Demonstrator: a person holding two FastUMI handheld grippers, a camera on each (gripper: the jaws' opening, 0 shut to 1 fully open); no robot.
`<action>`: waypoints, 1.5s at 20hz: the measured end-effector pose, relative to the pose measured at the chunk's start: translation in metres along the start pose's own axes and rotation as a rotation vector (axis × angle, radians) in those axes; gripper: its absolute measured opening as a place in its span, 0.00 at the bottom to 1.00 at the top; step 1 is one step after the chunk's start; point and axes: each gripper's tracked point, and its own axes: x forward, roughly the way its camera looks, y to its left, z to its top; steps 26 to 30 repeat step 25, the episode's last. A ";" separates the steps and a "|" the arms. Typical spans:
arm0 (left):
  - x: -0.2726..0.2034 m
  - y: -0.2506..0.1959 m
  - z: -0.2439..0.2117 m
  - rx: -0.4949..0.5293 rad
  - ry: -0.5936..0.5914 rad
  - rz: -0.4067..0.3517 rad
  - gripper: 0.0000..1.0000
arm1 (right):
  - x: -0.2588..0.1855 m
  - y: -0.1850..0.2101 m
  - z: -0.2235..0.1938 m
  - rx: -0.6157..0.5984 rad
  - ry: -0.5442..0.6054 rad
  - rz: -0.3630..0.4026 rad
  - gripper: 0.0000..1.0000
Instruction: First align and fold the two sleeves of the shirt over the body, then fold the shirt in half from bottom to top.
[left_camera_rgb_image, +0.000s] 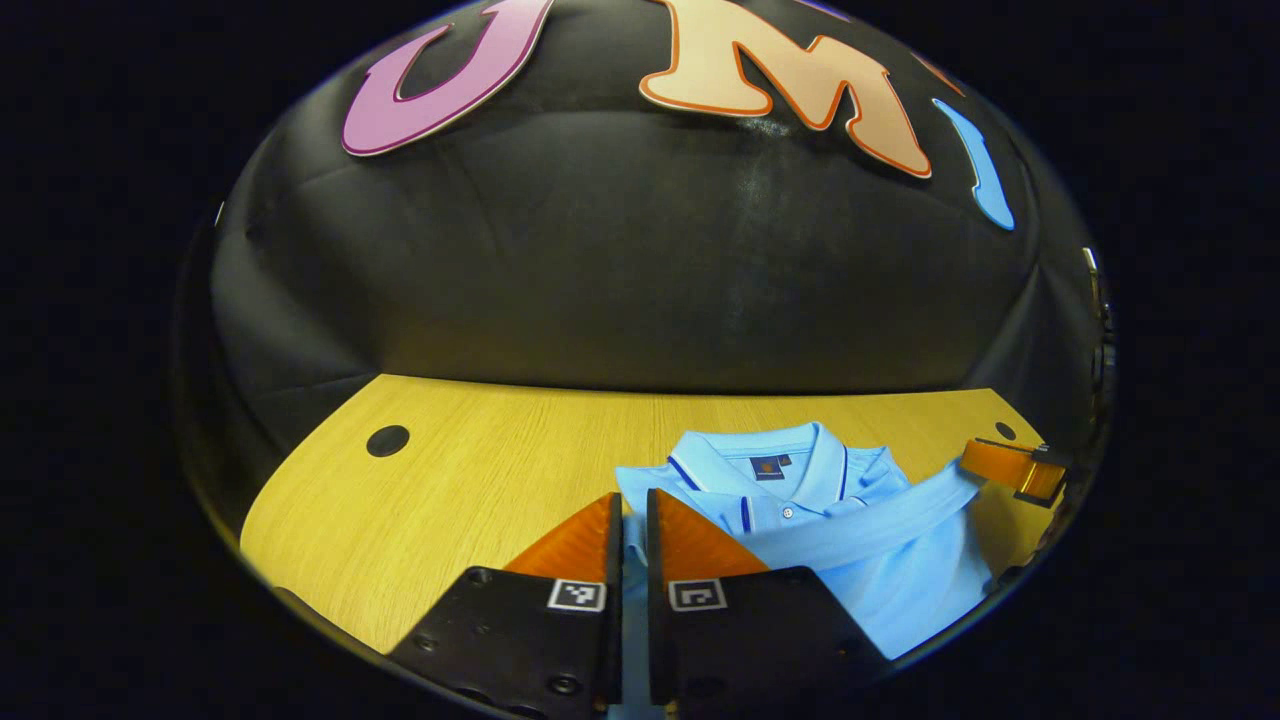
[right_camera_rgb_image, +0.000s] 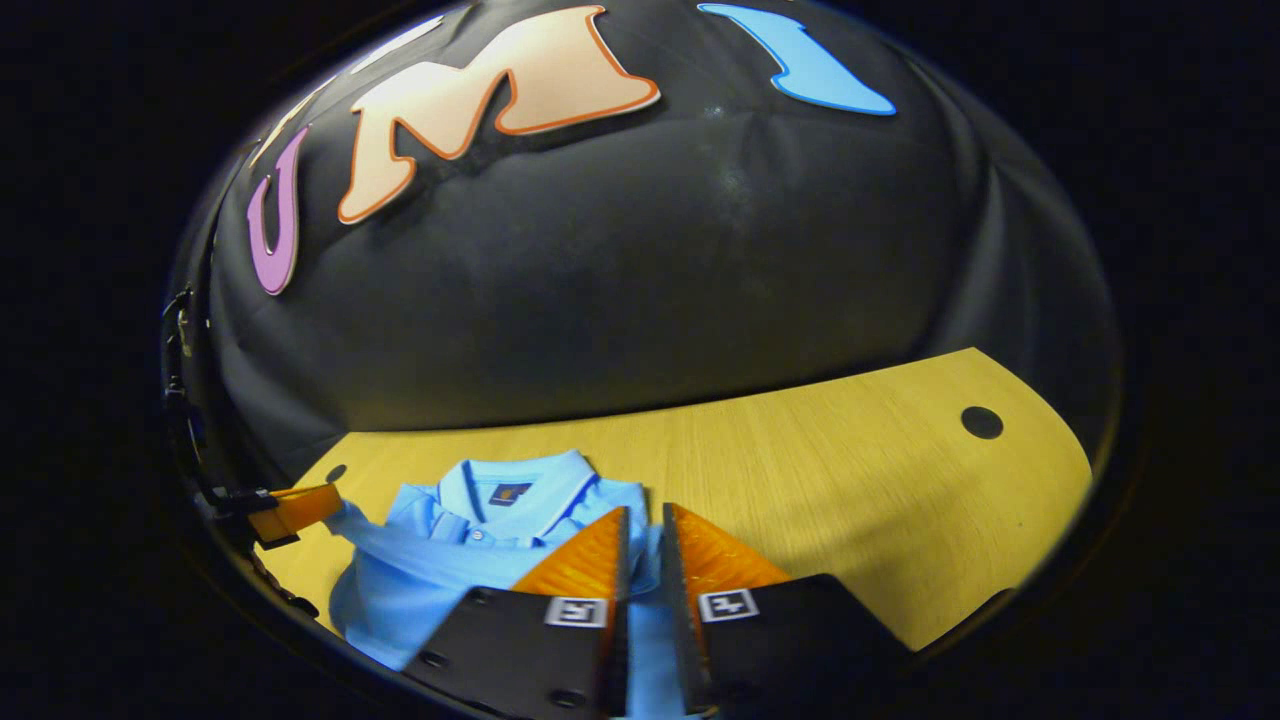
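Right tool (right_camera_rgb_image: 640, 545) nipping light blue shirt (right_camera_rgb_image: 470, 560) cloth, left tool (right_camera_rgb_image: 290, 510) gripping sleeve (right_camera_rgb_image: 400, 545), wooden table (right_camera_rgb_image: 850, 480)

Booth backdrop: I face a black cloth wall (left_camera_rgb_image: 620, 260), slightly creased and puckered, with faint sheen patches where the light catches it. It drops straight down to the rear edge of the table. Table (left_camera_rgb_image: 480, 450): light yellow wood-grain top, grain running front to back, one seam line visible near the centre in the left gripper view. Two round dark cable holes sit near the far corners, one (left_camera_rgb_image: 387, 440) toward my left, one (right_camera_rgb_image: 981, 422) toward my right. Lighting is dim and warm; the tabletop is brightest, and a soft shadow band lies where cloth meets wood.
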 end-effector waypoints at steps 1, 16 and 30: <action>-0.004 -0.001 0.003 0.000 -0.014 0.000 0.39 | -0.005 0.003 0.003 -0.008 -0.005 0.012 0.42; -0.229 -0.040 0.117 0.086 -0.414 -0.020 0.95 | -0.262 0.048 0.130 -0.184 -0.475 -0.006 0.97; -0.360 -0.037 0.118 0.107 -0.527 -0.019 0.94 | -0.387 0.058 0.109 -0.155 -0.515 -0.013 0.97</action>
